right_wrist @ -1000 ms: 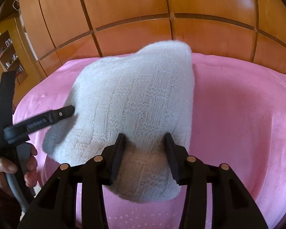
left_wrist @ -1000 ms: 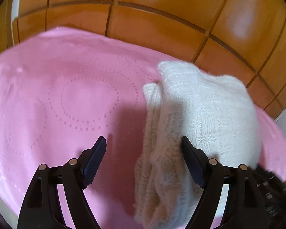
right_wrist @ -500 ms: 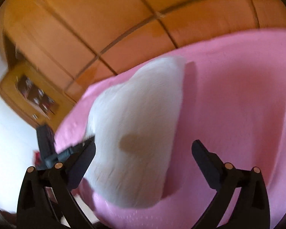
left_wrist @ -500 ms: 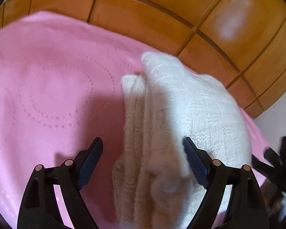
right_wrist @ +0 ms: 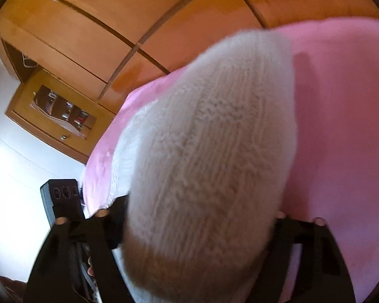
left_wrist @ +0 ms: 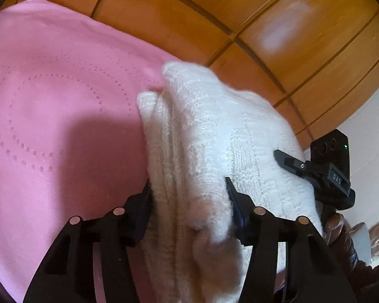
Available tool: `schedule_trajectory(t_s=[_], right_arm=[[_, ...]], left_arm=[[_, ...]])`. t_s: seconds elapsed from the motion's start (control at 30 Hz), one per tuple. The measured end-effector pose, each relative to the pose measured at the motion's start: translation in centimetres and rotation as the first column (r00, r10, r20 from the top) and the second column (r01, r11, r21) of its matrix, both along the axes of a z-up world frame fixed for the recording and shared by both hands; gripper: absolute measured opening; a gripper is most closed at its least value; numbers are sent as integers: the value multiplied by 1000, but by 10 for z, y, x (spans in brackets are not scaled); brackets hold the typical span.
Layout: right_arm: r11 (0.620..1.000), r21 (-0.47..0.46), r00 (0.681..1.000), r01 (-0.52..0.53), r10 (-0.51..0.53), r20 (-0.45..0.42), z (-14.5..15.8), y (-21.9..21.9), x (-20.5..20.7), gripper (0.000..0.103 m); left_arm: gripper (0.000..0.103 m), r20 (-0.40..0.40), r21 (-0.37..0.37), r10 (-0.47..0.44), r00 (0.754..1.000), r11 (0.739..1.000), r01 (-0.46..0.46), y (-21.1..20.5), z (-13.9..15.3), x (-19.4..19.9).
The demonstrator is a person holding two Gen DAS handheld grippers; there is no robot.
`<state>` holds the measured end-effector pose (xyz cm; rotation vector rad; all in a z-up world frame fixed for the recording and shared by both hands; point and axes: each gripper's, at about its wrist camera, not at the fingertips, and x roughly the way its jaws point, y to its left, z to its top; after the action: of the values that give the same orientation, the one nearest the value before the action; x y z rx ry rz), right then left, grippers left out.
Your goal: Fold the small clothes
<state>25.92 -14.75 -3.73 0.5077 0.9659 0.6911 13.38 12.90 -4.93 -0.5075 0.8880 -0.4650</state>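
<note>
One pink blanket across 9 o'clock side. One cream knit, folded in thick layers, lying on it at centre. Two grippers. Left gripper clenched on knit's near folded edge. Right gripper at 6 o'clock under knit: fabric hides fingertips, grip cannot tell. Wood panelling at 12 o'clock. One small cabinet at 9 o'clock in right view.
</note>
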Motion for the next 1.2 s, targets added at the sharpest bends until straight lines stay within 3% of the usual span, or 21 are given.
schedule_trajectory(t_s=[0.13, 0.27, 0.37, 0.53, 0.67, 0.73, 0.8, 0.9, 0.93, 1.0, 1.07, 1.13, 1.2], right_arm=[[998, -59, 995, 12, -6, 101, 27, -5, -28, 56], [997, -36, 983, 72, -65, 174, 55, -46, -50, 54], [986, -47, 965, 161, -147, 217, 68, -97, -62, 54], [937, -22, 916, 350, -337, 218, 70, -204, -81, 54], [875, -92, 874, 475, -456, 168, 41, -274, -85, 60], [844, -145, 857, 516, -509, 85, 11, -301, -86, 67], [834, -121, 840, 538, -543, -1, -11, -320, -94, 73], [810, -108, 817, 576, -573, 59, -5, -328, -122, 80], [786, -126, 796, 605, -597, 99, 3, -328, -131, 78], [735, -177, 756, 654, -626, 191, 24, -324, -146, 56], [704, -220, 735, 676, -619, 278, 41, -310, -158, 34], [710, -274, 756, 649, -558, 343, 50, -277, -162, 28], [729, -358, 809, 584, -482, 337, 33, -256, -166, 29]], left_arm=[[38, 44, -43, -28, 999, 999, 29, -13, 13, 0], [38, 87, -71, -106, 991, 991, 112, -58, 33, 18], [38, 124, -43, -193, 973, 979, 199, -115, 50, 40], [38, 151, 14, -360, 921, 932, 362, -231, 71, 80], [34, 84, 152, -447, 891, 889, 432, -316, 59, 99], [33, 23, 275, -449, 893, 862, 426, -351, 42, 102], [33, 52, 343, -456, 888, 844, 413, -370, 37, 96], [33, 93, 407, -434, 896, 838, 363, -374, 42, 89], [33, 101, 418, -427, 898, 838, 351, -373, 44, 89], [33, 115, 443, -413, 903, 835, 326, -369, 42, 86], [33, 113, 466, -398, 910, 831, 305, -363, 39, 83], [33, 109, 462, -366, 924, 842, 279, -359, 33, 85], [33, 108, 458, -341, 934, 851, 258, -353, 26, 79]])
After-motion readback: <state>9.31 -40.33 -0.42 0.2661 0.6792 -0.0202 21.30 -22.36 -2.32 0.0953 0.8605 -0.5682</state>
